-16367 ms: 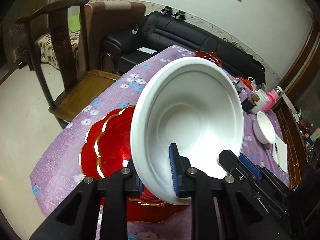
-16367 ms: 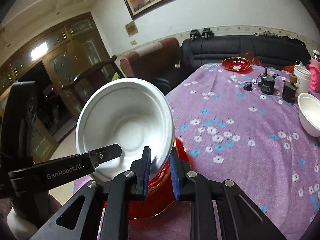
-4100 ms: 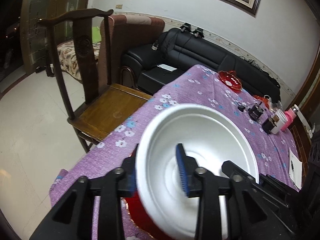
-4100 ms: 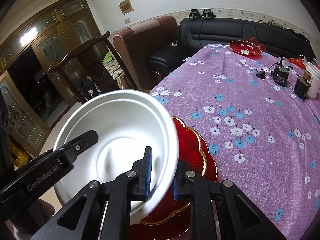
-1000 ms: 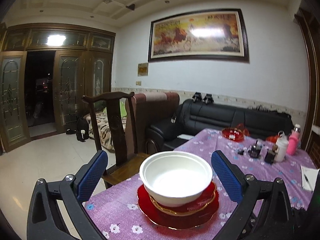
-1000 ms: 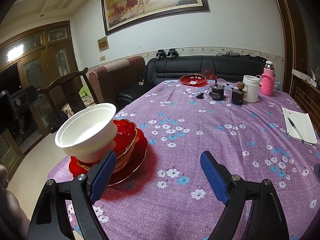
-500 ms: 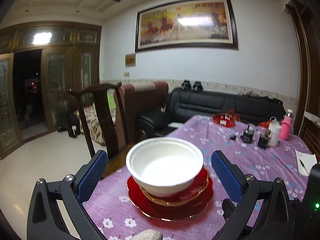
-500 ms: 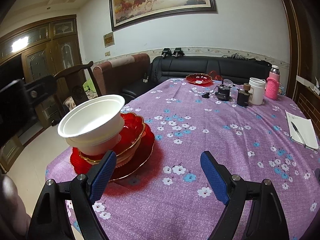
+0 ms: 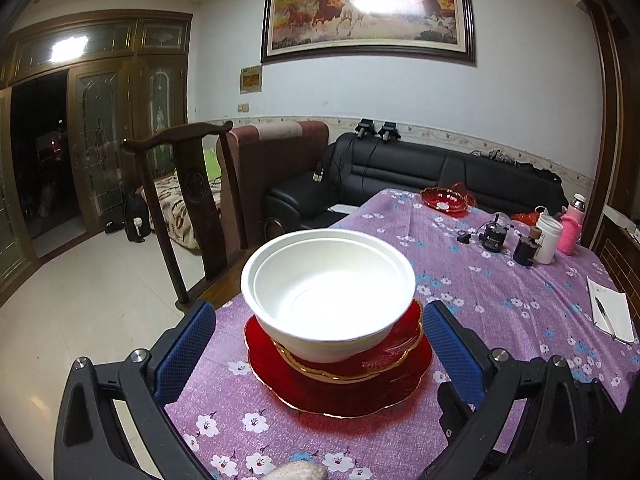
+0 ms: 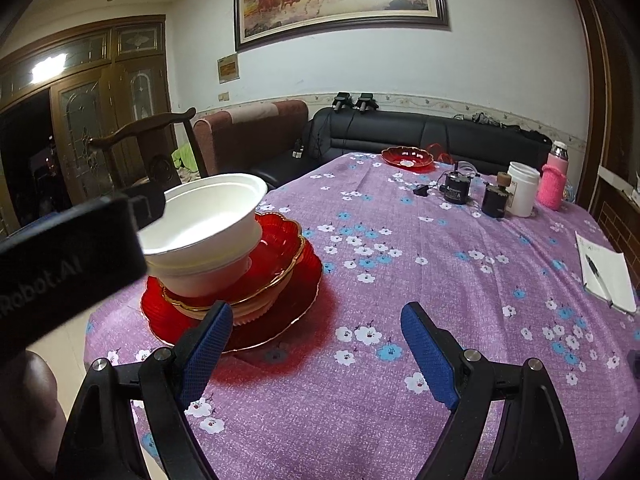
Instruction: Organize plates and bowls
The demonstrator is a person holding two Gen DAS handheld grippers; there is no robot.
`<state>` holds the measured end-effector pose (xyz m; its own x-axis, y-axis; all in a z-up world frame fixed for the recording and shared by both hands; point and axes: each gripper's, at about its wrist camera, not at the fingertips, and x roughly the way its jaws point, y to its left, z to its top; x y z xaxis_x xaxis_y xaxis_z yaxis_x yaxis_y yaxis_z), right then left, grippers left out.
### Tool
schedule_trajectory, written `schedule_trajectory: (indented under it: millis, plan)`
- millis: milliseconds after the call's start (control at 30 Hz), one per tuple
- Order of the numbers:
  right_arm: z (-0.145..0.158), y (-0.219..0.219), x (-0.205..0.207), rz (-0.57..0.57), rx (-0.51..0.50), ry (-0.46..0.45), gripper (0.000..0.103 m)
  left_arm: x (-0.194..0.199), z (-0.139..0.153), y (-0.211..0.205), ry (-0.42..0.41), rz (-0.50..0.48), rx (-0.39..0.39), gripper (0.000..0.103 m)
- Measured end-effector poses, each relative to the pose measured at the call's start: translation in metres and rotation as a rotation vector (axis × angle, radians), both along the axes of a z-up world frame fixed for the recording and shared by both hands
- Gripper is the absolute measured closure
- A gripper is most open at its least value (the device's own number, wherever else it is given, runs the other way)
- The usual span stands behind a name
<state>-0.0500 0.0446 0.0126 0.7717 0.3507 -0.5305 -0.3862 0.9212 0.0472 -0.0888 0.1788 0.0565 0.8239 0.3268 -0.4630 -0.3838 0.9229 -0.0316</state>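
Note:
Two white bowls [image 9: 328, 292] sit nested in a gold-rimmed red dish [image 9: 400, 344] on a large red plate [image 9: 360, 388] near the table's left corner. The stack also shows in the right wrist view: white bowls [image 10: 208, 236], red dish [image 10: 276, 252], red plate [image 10: 288, 316]. My left gripper [image 9: 316, 356] is open and empty, its jaws spread either side of the stack, a little back from it. My right gripper [image 10: 316, 352] is open and empty over the purple cloth, right of the stack. A small red dish [image 10: 407, 159] sits at the table's far end.
A purple flowered cloth [image 10: 440, 264] covers the table. At the far right stand black devices [image 10: 458, 188], a white cup [image 10: 522, 194] and a pink bottle [image 10: 554, 180]. A notepad with pen [image 10: 604, 276] lies at the right edge. A wooden chair [image 9: 192, 216] stands left of the table.
Both grippers were shut on a white bowl's rim seconds ago; it now rests on the stack. Over the last second both open grippers have shifted slightly toward the stack.

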Motion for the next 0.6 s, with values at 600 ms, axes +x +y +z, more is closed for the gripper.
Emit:
schedule_trajectory:
  millis: [600]
  plan:
    - [-0.004,0.017,-0.001,0.023,-0.042,0.008,0.014,0.001,-0.009,0.016,0.045,0.012,-0.046,0.0]
